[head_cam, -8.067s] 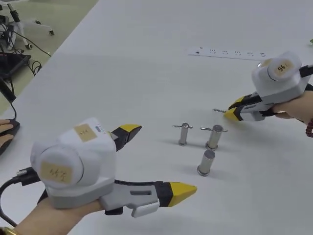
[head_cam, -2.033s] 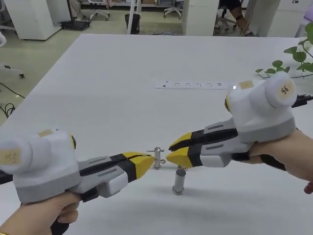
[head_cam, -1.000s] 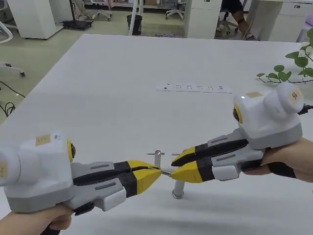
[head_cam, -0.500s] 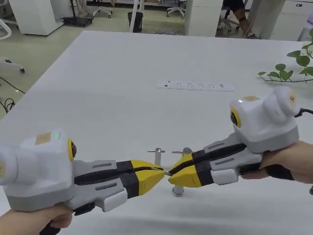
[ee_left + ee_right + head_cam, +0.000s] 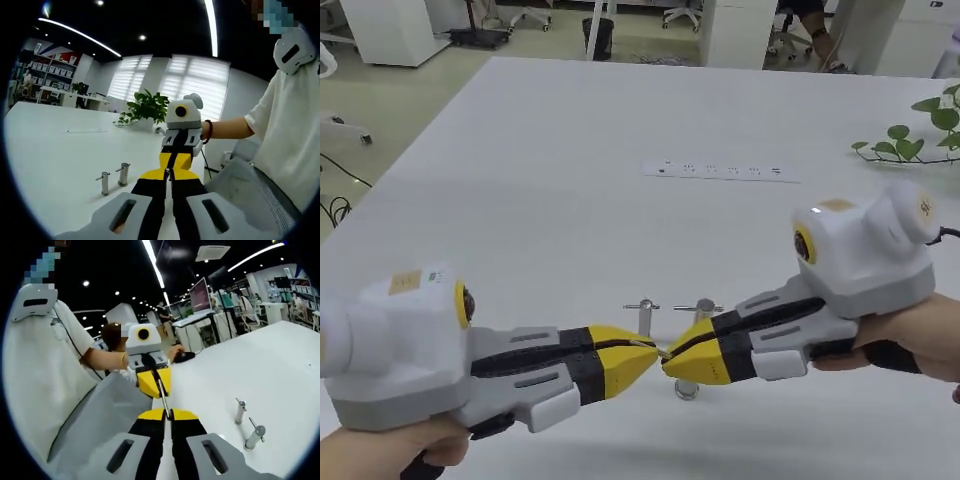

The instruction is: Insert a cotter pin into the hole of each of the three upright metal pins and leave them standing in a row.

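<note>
White workbench [image 5: 570,150], metal pins [image 5: 643,316], power strip [image 5: 720,171]

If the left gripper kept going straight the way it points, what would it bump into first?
The right gripper: the two point nose to nose, bridged by a thin metal cotter pin both seem to pinch. The left gripper would likely drive that pin into the other's yellow tips.

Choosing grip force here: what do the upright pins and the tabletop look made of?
The upright pins look like bare metal, likely steel: silver-grey with bright highlights. The tabletop looks like smooth white laminate or painted board, matte with soft reflections; its core cannot be told.
</note>
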`<state>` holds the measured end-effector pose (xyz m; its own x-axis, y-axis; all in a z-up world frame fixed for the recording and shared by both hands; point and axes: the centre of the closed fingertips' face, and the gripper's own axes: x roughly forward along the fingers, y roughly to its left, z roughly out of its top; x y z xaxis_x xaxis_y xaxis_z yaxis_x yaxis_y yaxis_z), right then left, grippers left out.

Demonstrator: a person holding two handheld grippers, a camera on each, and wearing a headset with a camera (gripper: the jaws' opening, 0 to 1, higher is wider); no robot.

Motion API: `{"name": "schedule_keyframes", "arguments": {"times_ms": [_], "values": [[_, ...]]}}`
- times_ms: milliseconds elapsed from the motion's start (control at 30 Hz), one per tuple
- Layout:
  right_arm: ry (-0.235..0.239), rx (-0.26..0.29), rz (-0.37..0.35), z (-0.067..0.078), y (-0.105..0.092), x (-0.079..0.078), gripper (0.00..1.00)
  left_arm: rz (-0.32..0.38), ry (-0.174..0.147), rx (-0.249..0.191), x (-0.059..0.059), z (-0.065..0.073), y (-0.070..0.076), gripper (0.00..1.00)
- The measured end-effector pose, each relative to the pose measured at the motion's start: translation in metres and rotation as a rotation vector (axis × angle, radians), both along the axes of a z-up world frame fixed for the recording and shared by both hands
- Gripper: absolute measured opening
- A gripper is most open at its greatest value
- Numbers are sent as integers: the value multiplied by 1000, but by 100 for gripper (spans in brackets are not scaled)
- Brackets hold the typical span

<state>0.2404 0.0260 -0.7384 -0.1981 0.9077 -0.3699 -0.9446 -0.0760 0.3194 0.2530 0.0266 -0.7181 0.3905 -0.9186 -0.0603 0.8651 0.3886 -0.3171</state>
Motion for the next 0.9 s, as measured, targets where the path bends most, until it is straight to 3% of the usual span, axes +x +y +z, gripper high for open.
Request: {"name": "schedule_keyframes", "arguments": {"times_ms": [67,133,167,367,600,900], "values": [[-41,-9,15,0,-1,-2,4,9,-3,4,2,-1,0,2],[-44,-24,12,1,-1,-3,3,19,6,0,4,-1,-1,3],[-53,-29,11,0,-2,-1,3,26,30,-10,4,-2,-2,3],[-72,-73,3,-4,-10,3,3,32,27,9,4,-7,-7,5],[-103,-153,-12,-12,-29,8,3,48,32,62,6,-19,-8,15],[-153,-275,-12,-27,-55,16,3,76,15,156,14,-33,-9,24]]}}
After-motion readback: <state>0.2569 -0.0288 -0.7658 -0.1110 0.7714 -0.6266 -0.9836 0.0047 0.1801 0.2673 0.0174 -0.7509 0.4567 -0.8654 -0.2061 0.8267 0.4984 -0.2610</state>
